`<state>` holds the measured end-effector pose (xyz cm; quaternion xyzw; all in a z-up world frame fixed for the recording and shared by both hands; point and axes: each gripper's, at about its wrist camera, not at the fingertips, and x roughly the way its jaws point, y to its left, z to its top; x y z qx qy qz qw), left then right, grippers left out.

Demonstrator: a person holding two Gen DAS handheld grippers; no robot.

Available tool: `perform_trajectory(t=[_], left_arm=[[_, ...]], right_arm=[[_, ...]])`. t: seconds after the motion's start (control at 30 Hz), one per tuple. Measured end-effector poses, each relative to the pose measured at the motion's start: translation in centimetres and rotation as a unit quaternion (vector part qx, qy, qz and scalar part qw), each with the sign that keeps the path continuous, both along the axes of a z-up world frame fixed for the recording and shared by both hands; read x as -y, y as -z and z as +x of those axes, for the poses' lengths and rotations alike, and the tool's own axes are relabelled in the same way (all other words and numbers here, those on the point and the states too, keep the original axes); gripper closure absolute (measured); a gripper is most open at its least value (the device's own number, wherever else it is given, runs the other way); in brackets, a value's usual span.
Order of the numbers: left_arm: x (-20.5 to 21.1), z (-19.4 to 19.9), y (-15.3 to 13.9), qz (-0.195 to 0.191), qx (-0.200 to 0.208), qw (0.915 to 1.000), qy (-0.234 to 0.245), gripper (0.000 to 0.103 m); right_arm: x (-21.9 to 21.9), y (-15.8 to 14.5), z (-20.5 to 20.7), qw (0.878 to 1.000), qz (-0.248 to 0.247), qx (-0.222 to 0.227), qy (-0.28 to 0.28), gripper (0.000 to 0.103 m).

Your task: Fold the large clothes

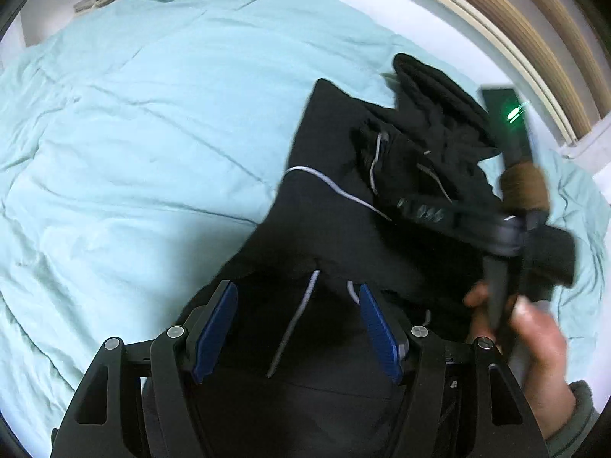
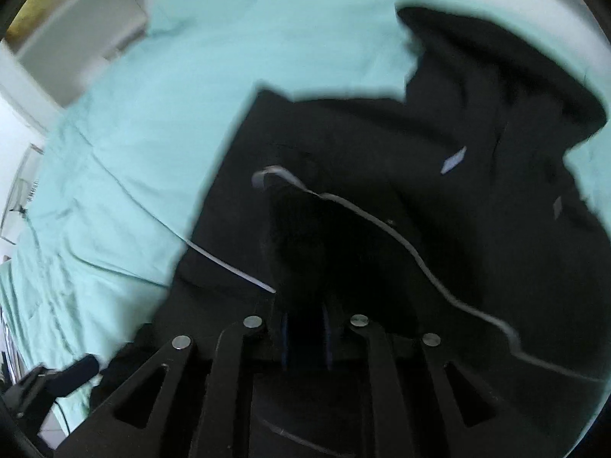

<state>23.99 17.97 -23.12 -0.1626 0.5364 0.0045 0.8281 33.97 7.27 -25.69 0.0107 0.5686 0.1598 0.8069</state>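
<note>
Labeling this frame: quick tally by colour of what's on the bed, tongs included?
Black: 3, the garment, left tongs, right tongs
White/grey: 1, the drawcord on the garment
Mint green: 1, the bedcover
Total: 5

Left tongs are open over the fabric; right tongs are shut on the garment.

Black hooded garment with white drawstrings lies rumpled and partly bunched on mint-green bedding. One fold is lifted off the bed at right, blurred.

bed | pale-green duvet cover, creased | black jacket lying on it, right side
</note>
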Motion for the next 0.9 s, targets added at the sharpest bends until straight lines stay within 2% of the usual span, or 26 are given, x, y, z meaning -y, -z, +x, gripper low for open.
perform_trajectory(t=[0.1,0.17,0.2,0.23,0.27,0.37,0.47,0.53,0.57,0.63,0.77,0.8,0.83,0.87,0.9], left_arm=[[-0.4,0.4,0.7,-0.002,-0.007,1.0000,-0.004,0.035],[-0.6,0.9,1.0,-0.007,-0.007,0.9999,-0.006,0.035],[-0.6,1.1,1.0,-0.010,-0.006,0.9999,-0.006,0.035],[-0.6,1.5,0.8,-0.011,-0.001,0.9999,-0.003,0.035],[-0.4,1.7,0.7,-0.011,0.004,0.9999,0.000,0.035],[0.4,2.9,-0.1,-0.013,0.024,0.9994,0.020,0.035],[1.4,5.0,-0.6,-0.033,0.041,0.9975,0.048,0.035],[1.9,6.9,-0.4,-0.070,0.051,0.9946,0.058,0.035],[2.1,7.7,-0.1,-0.085,0.050,0.9934,0.059,0.035],[2.6,9.8,1.0,-0.115,0.042,0.9903,0.065,0.035],[4.7,12.4,3.2,-0.118,0.014,0.9891,0.087,0.035],[5.2,12.7,3.5,-0.114,0.011,0.9891,0.093,0.038],[6.0,13.0,3.8,-0.108,0.014,0.9884,0.105,0.066],[6.5,12.9,3.7,-0.091,0.014,0.9896,0.111,0.083],[7.0,13.0,3.6,-0.068,0.013,0.9909,0.116,0.085]], right_arm=[[0.3,2.0,0.7,1.000,0.008,-0.021,-0.003,0.082],[0.5,1.9,0.9,0.999,0.025,-0.032,-0.018,0.071],[0.8,1.6,1.1,0.998,0.045,-0.045,-0.027,0.061],[1.4,1.0,1.0,0.996,0.067,-0.053,-0.032,0.053],[2.5,-0.3,0.4,0.994,0.093,-0.051,-0.034,0.050],[6.2,-3.5,-1.4,0.993,0.113,-0.019,-0.026,0.048],[12.1,-5.9,-3.6,0.995,0.086,0.032,0.030,0.048],[16.2,-6.1,-4.7,0.995,0.046,0.045,0.078,0.048],[18.8,-5.8,-5.4,0.992,0.024,0.046,0.112,0.048],[22.3,-5.1,-6.5,0.988,0.011,0.038,0.149,0.048],[26.5,-2.8,-8.0,0.981,-0.011,0.005,0.196,0.048],[27.0,-2.3,-8.3,0.979,-0.008,-0.004,0.203,0.047],[28.0,-1.8,-8.8,0.978,-0.001,-0.010,0.210,0.048],[28.6,-1.4,-9.1,0.976,0.004,-0.013,0.217,0.048],[29.0,-1.2,-9.3,0.975,0.001,-0.010,0.220,0.048]])
